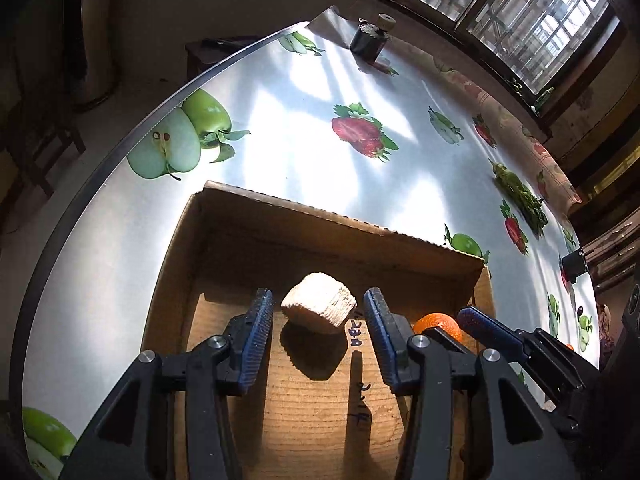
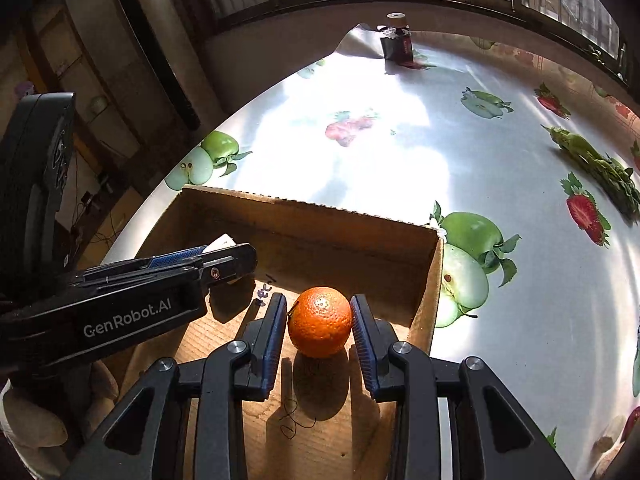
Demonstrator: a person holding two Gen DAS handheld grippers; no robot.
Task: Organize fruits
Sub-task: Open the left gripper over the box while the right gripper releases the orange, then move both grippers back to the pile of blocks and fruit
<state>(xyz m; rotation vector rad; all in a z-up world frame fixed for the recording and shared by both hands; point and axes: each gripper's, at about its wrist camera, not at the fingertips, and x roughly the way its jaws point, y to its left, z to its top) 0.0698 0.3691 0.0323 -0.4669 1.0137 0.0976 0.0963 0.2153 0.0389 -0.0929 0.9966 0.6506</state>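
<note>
Sunlit fruit-print tablecloth [image 1: 280,120]; cardboard box [image 2: 320,216] at 6 o'clock. Our right gripper [image 2: 319,322] has jaws flanking the orange [image 2: 319,322], both pads touching or nearly; grip not certain. Our left gripper [image 1: 318,322] is spread, pale chunk [image 1: 319,309] dead ahead at 12 o'clock, untouched. Orange sits low in the box, near its right wall.

one open brown cardboard box [image 1: 304,216] is seen on the table. inside it, one round orange fruit [image 2: 319,322] and one pale beige blocky chunk [image 1: 319,308] are counted. one bunch of green leafy vegetable [image 2: 596,162] is counted on the tablecloth, and one dark bottle with a tan cap [image 2: 397,40] at the far edge. two black grippers with blue pads are seen, the left gripper [image 1: 318,320] and the right gripper [image 2: 319,330].
</note>
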